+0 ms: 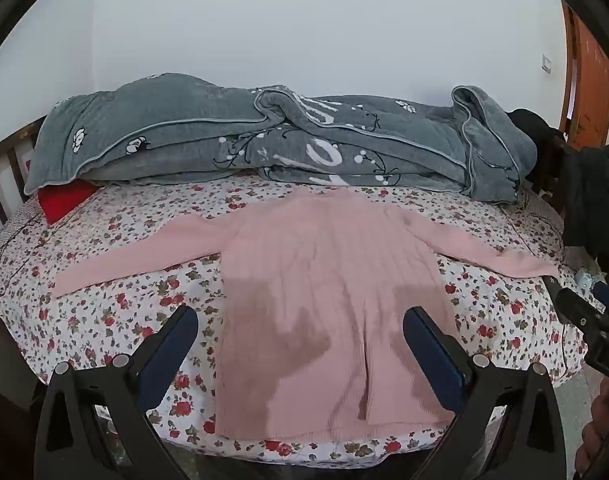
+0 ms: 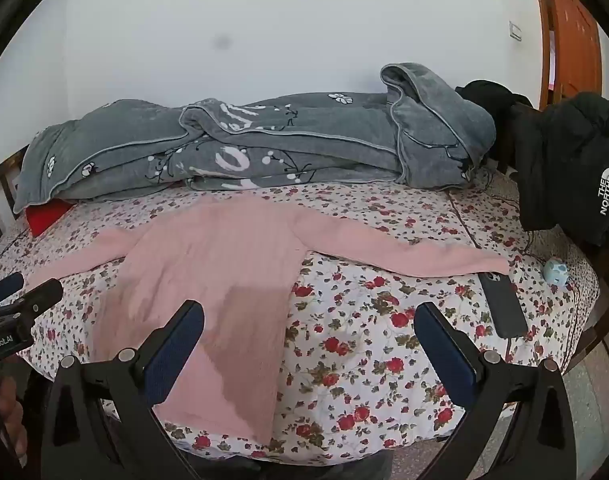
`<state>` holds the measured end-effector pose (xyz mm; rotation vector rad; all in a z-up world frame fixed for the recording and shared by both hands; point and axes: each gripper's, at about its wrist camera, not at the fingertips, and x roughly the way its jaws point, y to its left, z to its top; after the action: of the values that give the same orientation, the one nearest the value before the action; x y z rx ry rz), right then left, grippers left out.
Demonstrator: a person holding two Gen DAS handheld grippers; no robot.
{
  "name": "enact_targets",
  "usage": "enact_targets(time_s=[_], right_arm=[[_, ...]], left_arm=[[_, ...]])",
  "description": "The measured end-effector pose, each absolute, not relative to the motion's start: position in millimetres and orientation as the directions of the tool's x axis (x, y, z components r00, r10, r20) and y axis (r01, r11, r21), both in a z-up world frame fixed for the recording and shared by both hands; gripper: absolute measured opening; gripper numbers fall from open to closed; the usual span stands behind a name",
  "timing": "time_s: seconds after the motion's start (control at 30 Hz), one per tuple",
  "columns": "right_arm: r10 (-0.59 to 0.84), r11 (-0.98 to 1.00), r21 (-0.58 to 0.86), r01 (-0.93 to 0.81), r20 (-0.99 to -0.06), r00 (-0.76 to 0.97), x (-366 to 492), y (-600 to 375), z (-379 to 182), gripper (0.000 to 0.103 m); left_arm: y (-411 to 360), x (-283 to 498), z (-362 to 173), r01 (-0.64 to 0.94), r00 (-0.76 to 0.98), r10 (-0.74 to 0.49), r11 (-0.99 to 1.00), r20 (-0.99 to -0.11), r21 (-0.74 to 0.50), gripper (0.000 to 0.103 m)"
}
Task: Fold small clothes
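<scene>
Garment: pink ribbed knit long-sleeved sweater (image 1: 332, 292) lies flat on the bed, hem toward the cameras, both sleeves spread outward to the sides; unfolded

Surface: bed sheet, white with red rose print (image 2: 384, 340), covers the mattress; the sweater rests directly on it

Left gripper (image 1: 300, 340): jaws stand fully apart; blue pads hover above the lower body of the sweater, one on each side of it; nothing gripped

Right gripper (image 2: 310, 344): jaws stand fully apart; left pad over the sweater's lower right edge, right pad over bare sheet; nothing gripped

Far edge: grey plush blanket with white flower and letter print (image 1: 264, 144) is bundled along the wall side of the bed, beyond the sweater's collar; a red cloth (image 1: 64, 200) shows beneath its left end

Right side: dark smartphone in a case (image 2: 504, 304) lies on the sheet just beside the right sleeve cuff; small pale blue round object (image 2: 556, 272) near it; black puffer jacket (image 2: 576, 168) is draped at the bed's right edge
</scene>
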<state>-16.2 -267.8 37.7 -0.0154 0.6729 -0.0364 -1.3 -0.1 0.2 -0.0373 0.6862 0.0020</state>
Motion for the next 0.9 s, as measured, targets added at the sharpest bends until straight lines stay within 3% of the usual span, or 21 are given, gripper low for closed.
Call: enact_targets(time_s=[0.9], right_arm=[[0.008, 1.0, 0.015, 0.002, -0.639, 0.769, -20.5, -249.9, 44.7, 0.103]], left_arm=[[5.5, -2.6, 4.3, -0.038, 0.787, 0.018, 0.999, -0.617, -0.019, 0.103]])
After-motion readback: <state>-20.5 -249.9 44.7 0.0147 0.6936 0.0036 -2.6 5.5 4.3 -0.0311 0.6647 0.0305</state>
